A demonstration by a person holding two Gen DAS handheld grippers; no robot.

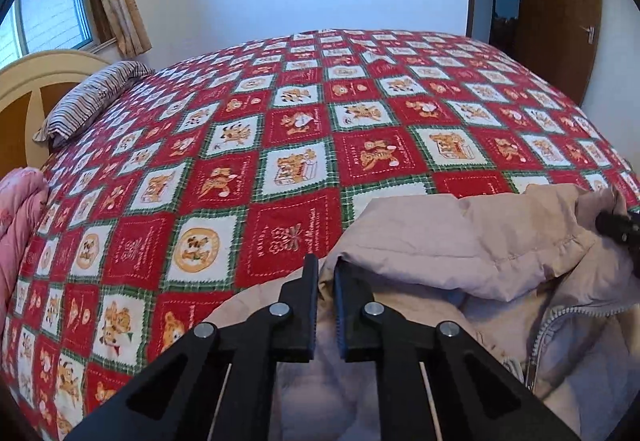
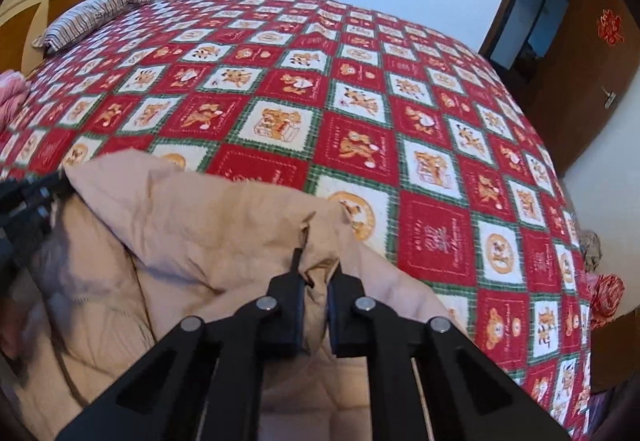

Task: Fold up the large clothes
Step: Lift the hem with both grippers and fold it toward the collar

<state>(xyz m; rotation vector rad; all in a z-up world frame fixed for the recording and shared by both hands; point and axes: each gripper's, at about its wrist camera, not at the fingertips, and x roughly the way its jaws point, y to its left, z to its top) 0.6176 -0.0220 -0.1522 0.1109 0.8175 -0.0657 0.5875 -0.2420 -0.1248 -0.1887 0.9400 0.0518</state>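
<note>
A pale beige padded jacket with a silver zipper lies bunched at the near edge of a bed. My left gripper is shut on a fold of its fabric at the jacket's left side. In the right wrist view the same jacket fills the lower left, and my right gripper is shut on a raised ridge of its fabric. Each gripper shows at the edge of the other's view: the right gripper at the jacket's far right corner, the left gripper at its far left.
A red, white and green patchwork bedspread with bear prints covers the bed. A striped pillow rests against a cream headboard. A pink quilt is at the left edge. A brown door stands at the back right.
</note>
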